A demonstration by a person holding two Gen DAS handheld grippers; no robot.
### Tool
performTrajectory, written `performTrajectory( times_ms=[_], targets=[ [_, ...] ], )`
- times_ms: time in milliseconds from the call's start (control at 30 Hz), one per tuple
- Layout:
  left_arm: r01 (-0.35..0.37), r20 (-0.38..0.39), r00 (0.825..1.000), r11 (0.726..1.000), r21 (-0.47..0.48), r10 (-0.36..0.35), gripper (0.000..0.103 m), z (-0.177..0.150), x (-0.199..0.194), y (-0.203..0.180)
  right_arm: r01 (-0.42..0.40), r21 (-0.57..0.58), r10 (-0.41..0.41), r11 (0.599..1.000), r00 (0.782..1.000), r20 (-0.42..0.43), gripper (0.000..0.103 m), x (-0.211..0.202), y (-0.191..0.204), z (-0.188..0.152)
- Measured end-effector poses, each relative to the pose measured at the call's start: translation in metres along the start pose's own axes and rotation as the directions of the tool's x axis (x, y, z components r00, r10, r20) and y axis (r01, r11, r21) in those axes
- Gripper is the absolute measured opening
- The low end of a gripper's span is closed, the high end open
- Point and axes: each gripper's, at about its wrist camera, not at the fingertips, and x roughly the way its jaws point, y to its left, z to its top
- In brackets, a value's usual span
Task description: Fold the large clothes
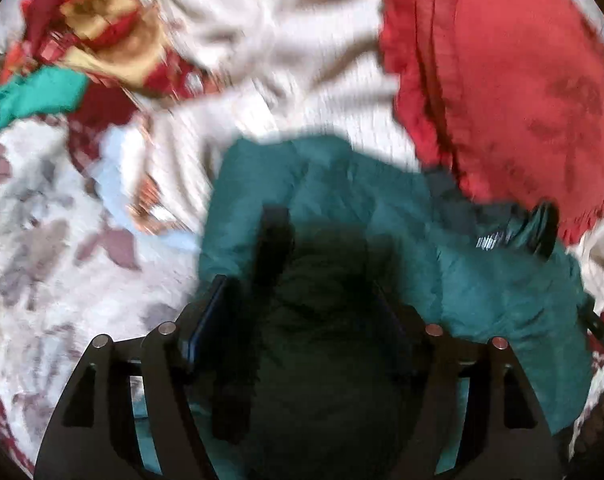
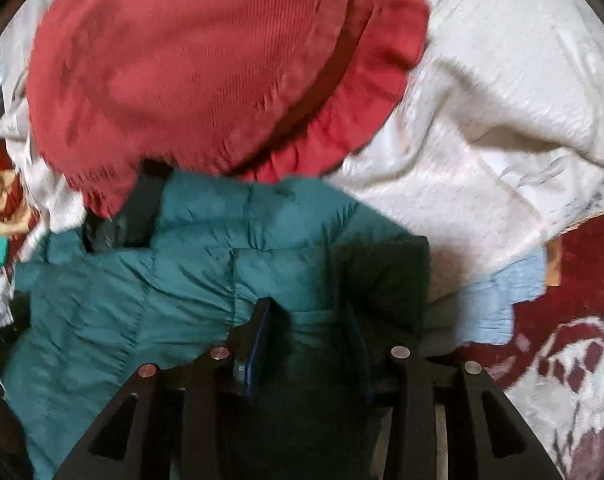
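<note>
Teal padded jacket (image 1: 342,200) lies bunched right under both grippers, mid-bed. Left gripper (image 1: 326,264): jaws apart, fabric between, not pinched. Right gripper (image 2: 308,320): jaws clamped on a jacket fold. Jacket's length runs left-right, w/ red cushion (image 2: 205,72) just beyond.

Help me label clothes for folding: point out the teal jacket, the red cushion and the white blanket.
teal jacket (image 2: 205,280), right wrist view, quilted middle panel.
red cushion (image 2: 189,64), right wrist view, centre of its ribbed face.
white blanket (image 1: 269,40), left wrist view, creased middle.

blocked: red cushion (image 2: 189,80) ahead | free: white blanket (image 2: 482,140) right
</note>
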Motion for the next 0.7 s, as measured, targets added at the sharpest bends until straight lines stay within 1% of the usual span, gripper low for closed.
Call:
performTrajectory(
  times_ms=[33, 67, 100, 133, 167, 200, 233, 267, 300, 333, 367, 433, 467, 500, 533, 600, 700],
  targets=[
    [0.006, 0.061, 0.998, 1.0, 0.004, -0.006, 0.071, 0.002, -0.015, -0.001, -0.009, -0.005, 0.009, 1.0, 1.0, 0.019, 0.037, -0.01, 0.005, 0.003],
    [0.021, 0.097, 0.995, 1.0, 0.021, -0.023, 0.071, 0.003, -0.024, -0.003, -0.03, -0.023, 0.031, 0.999, 0.998, 0.051, 0.037, -0.025, 0.015, 0.006],
    [0.052, 0.133, 0.989, 0.997, 0.054, -0.059, 0.071, 0.003, -0.034, -0.008, -0.04, -0.042, 0.043, 0.998, 0.996, 0.076, 0.037, -0.037, 0.024, 0.006],
    [0.091, 0.149, 0.983, 0.992, 0.092, -0.104, 0.071, 0.001, -0.04, -0.015, -0.041, -0.065, 0.048, 0.997, 0.992, 0.114, 0.037, -0.052, 0.036, 0.003],
    [0.124, 0.146, 0.979, 0.983, 0.132, -0.143, 0.071, -0.001, -0.042, -0.023, -0.04, -0.084, 0.053, 0.996, 0.987, 0.154, 0.037, -0.067, 0.048, -0.002],
    [0.144, 0.127, 0.978, 0.976, 0.162, -0.165, 0.071, -0.005, -0.041, -0.03, -0.05, -0.093, 0.065, 0.994, 0.984, 0.167, 0.037, -0.075, 0.059, -0.007],
    [0.156, 0.096, 0.98, 0.971, 0.183, -0.176, 0.071, -0.009, -0.036, -0.036, -0.069, -0.102, 0.085, 0.992, 0.983, 0.161, 0.037, -0.079, 0.066, -0.012],
    [0.166, 0.034, 0.984, 0.966, 0.197, -0.176, 0.071, -0.015, -0.025, -0.042, -0.095, -0.107, 0.11, 0.99, 0.984, 0.143, 0.037, -0.079, 0.069, -0.016],
    [0.163, -0.02, 0.987, 0.966, 0.202, -0.162, 0.071, -0.021, -0.015, -0.047, -0.131, -0.111, 0.142, 0.985, 0.985, 0.097, 0.037, -0.073, 0.077, -0.022],
    [0.152, -0.089, 0.987, 0.966, 0.21, -0.135, 0.071, -0.027, -0.001, -0.051, -0.136, -0.122, 0.143, 0.983, 0.989, 0.049, 0.037, -0.063, 0.082, -0.027],
    [0.143, -0.123, 0.985, 0.966, 0.216, -0.118, 0.072, -0.031, 0.01, -0.052, -0.118, -0.135, 0.116, 0.984, 0.993, -0.021, 0.037, -0.046, 0.087, -0.034],
    [0.114, -0.093, 0.991, 0.963, 0.246, -0.093, 0.076, -0.036, 0.012, -0.055, -0.098, -0.16, 0.079, 0.982, 0.989, -0.123, 0.038, -0.016, 0.093, -0.048],
    [0.1, -0.094, 0.992, 0.96, 0.262, -0.078, 0.078, -0.036, 0.012, -0.06, -0.086, -0.186, 0.064, 0.979, 0.991, -0.12, 0.038, -0.01, 0.096, -0.053],
    [0.092, -0.093, 0.993, 0.958, 0.273, -0.069, 0.08, -0.036, 0.014, -0.063, -0.059, -0.224, 0.041, 0.973, 0.995, -0.087, 0.038, -0.007, 0.1, -0.056],
    [0.082, -0.088, 0.994, 0.956, 0.281, -0.06, 0.081, -0.04, 0.012, -0.067, -0.045, -0.241, 0.025, 0.969, 0.996, -0.084, 0.039, -0.005, 0.103, -0.056],
    [0.073, -0.08, 0.995, 0.957, 0.281, -0.052, 0.083, -0.04, 0.012, -0.069, -0.035, -0.244, 0.014, 0.969, 0.996, -0.086, 0.039, -0.005, 0.106, -0.054],
    [0.076, -0.081, 0.995, 0.959, 0.272, -0.056, 0.084, -0.042, 0.013, -0.072, -0.042, -0.233, 0.022, 0.972, 0.996, -0.085, 0.04, -0.003, 0.106, -0.052]
  ],
)
